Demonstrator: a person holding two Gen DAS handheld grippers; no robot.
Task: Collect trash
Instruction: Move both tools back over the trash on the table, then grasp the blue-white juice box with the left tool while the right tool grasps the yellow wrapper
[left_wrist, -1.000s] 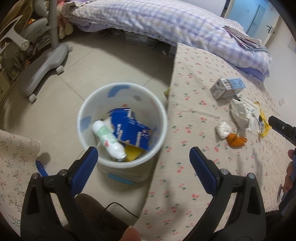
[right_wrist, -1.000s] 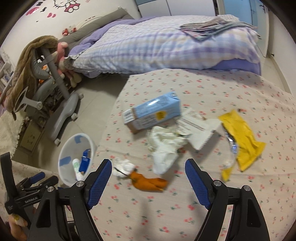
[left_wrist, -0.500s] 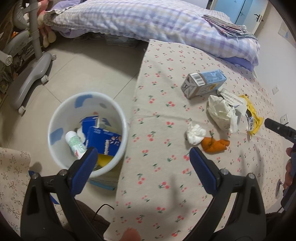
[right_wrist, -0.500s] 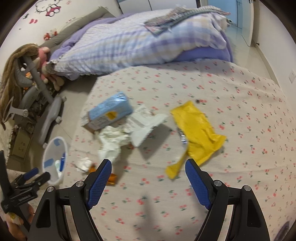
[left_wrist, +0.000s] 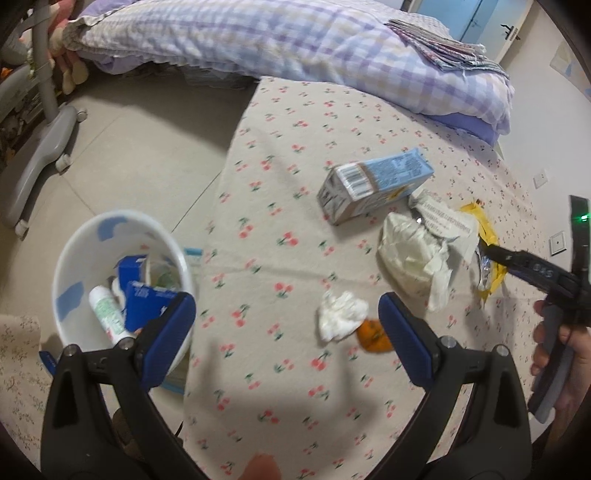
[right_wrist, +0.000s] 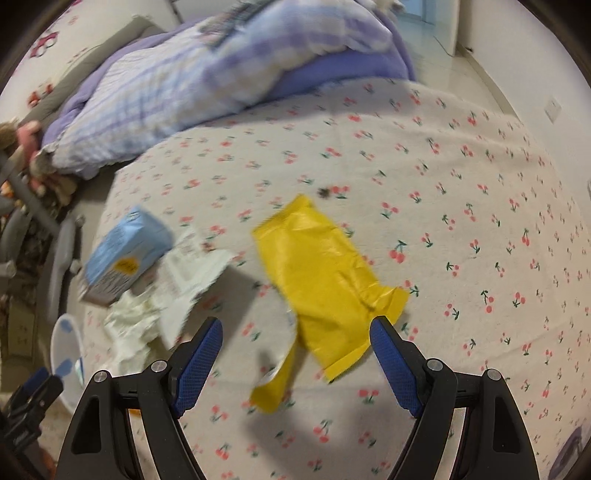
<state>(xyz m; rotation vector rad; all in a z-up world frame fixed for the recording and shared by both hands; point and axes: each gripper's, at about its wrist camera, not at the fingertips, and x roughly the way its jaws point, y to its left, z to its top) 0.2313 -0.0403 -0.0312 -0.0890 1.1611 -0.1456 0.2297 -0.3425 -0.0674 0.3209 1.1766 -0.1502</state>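
A cherry-print desk (left_wrist: 280, 206) beside a checked quilt (left_wrist: 258, 37) carries a blue carton (left_wrist: 373, 184), tissues (left_wrist: 340, 319) and a yellow wrapper (right_wrist: 325, 280). White bin (left_wrist: 74, 236) stands on the tiled floor (left_wrist: 140, 147). Both left tongs (left_wrist: 286, 328) and right tongs (right_wrist: 295, 350) gape empty.

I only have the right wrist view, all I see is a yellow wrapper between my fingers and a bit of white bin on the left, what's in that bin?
Observer: The white bin holds a blue box and a small white bottle.
Operator: Anything small lying near the left gripper?
Observer: A crumpled white tissue lies on the cherry-print cover, between the left gripper fingers in view.
Operator: Anything beside it?
Observer: An orange scrap touches its right side.
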